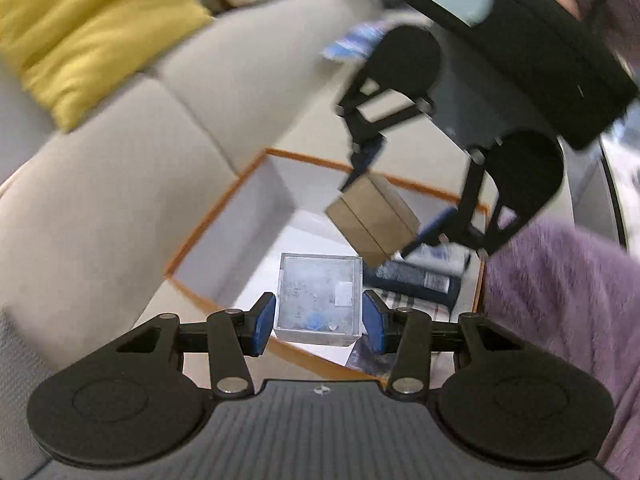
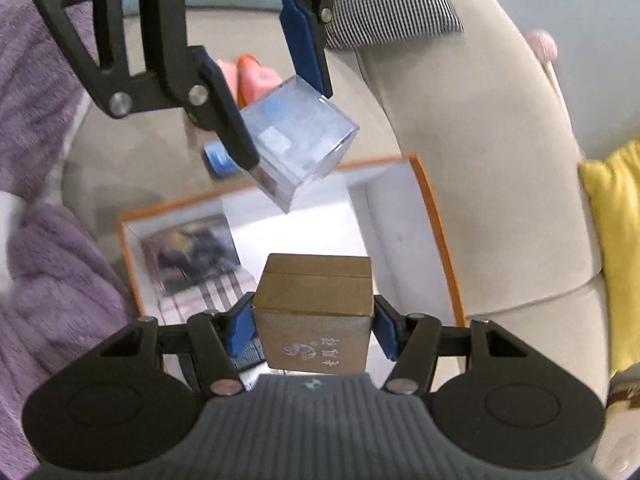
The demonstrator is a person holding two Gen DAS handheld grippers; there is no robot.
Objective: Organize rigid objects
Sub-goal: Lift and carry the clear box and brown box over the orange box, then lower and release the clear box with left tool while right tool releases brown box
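Observation:
My left gripper point(image 1: 319, 318) is shut on a clear plastic cube box point(image 1: 317, 298) and holds it above the open white box with an orange rim point(image 1: 208, 220). My right gripper point(image 2: 313, 330) is shut on a small brown cardboard box point(image 2: 314, 312), also held above that orange-rimmed box point(image 2: 438, 236). In the right wrist view the left gripper point(image 2: 280, 120) with the clear cube point(image 2: 304, 136) hangs higher up. In the left wrist view the right gripper point(image 1: 394, 200) holds the brown box point(image 1: 372, 220).
Inside the orange-rimmed box lie a dark tube point(image 1: 416, 278), a dark picture pack point(image 2: 192, 252) and a striped item point(image 2: 216, 296). The box sits on a beige sofa point(image 1: 120, 184) with a yellow cushion point(image 1: 80, 28), a striped cushion point(image 2: 396, 0) and a purple fleece point(image 2: 44, 280).

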